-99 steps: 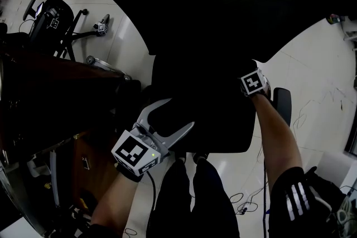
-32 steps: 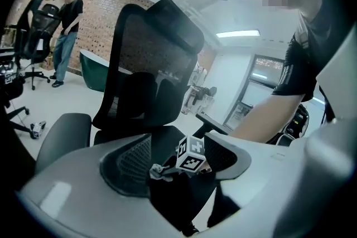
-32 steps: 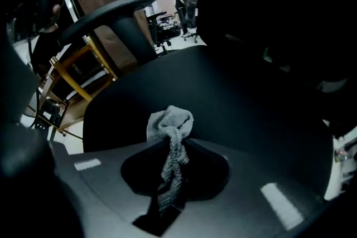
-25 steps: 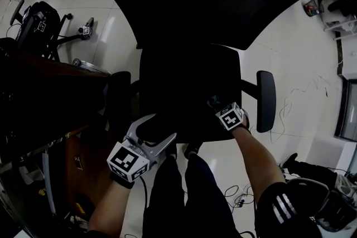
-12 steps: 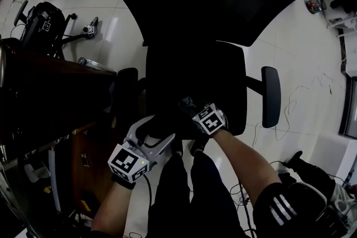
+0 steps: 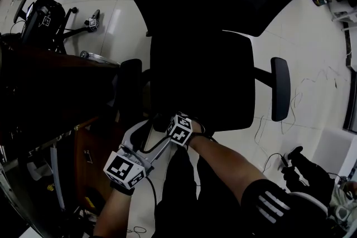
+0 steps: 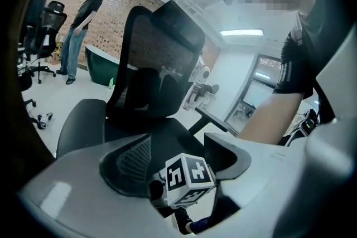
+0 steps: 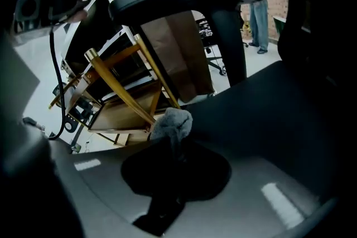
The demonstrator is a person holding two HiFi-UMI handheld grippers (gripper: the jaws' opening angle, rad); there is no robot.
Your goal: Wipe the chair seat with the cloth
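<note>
The black chair seat fills the middle of the head view, with the mesh backrest rising behind it. My right gripper is at the seat's front left corner, shut on a grey cloth that bunches out past its tips and lies against the seat. My left gripper hangs just off that same corner, open and holding nothing. In the left gripper view the right gripper's marker cube shows between its two wide-apart jaws.
Black armrests stand on both sides, the right armrest and the left armrest. A dark wooden desk with gold legs is close on the left. The person's legs are below the seat. Cables lie on the white floor.
My right gripper with the cloth has swept along the seat's front edge from the right side to the front left corner, ending beside the left gripper. The left gripper has hardly moved.
</note>
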